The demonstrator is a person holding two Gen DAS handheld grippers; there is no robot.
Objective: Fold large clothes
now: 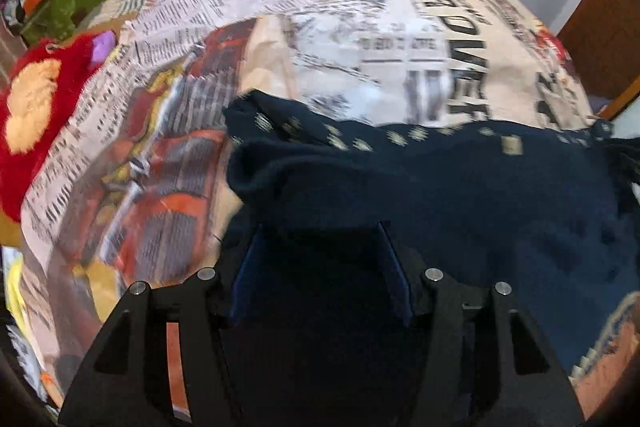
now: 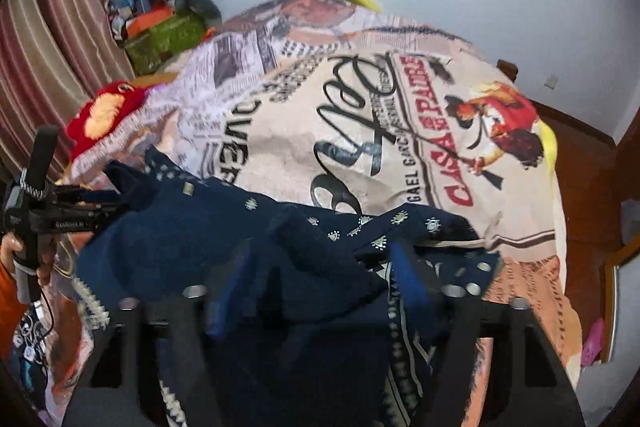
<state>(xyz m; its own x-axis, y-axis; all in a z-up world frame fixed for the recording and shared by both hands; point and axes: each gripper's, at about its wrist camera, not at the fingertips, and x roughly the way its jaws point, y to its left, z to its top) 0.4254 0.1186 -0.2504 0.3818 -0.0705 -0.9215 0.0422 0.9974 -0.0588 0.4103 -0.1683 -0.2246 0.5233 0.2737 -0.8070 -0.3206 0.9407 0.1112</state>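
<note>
The dark blue dress (image 1: 460, 179) lies on the bed (image 2: 400, 115), soft and floppy, so its edges are best to grab. Both the left gripper (image 1: 320, 247) and right gripper (image 2: 316, 267) have wide fingers with cloth bunched between.

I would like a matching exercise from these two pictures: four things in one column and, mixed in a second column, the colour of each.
Things:
1. garment at the grippers
2. bed cover
3. fluffy cushion
4. curtain

Colours:
a. red with a pale orange patch
b. brown with pale stripes
c. dark navy with small silvery motifs
d. beige with newspaper print

Pairs: 1-c, 2-d, 3-a, 4-b
</note>
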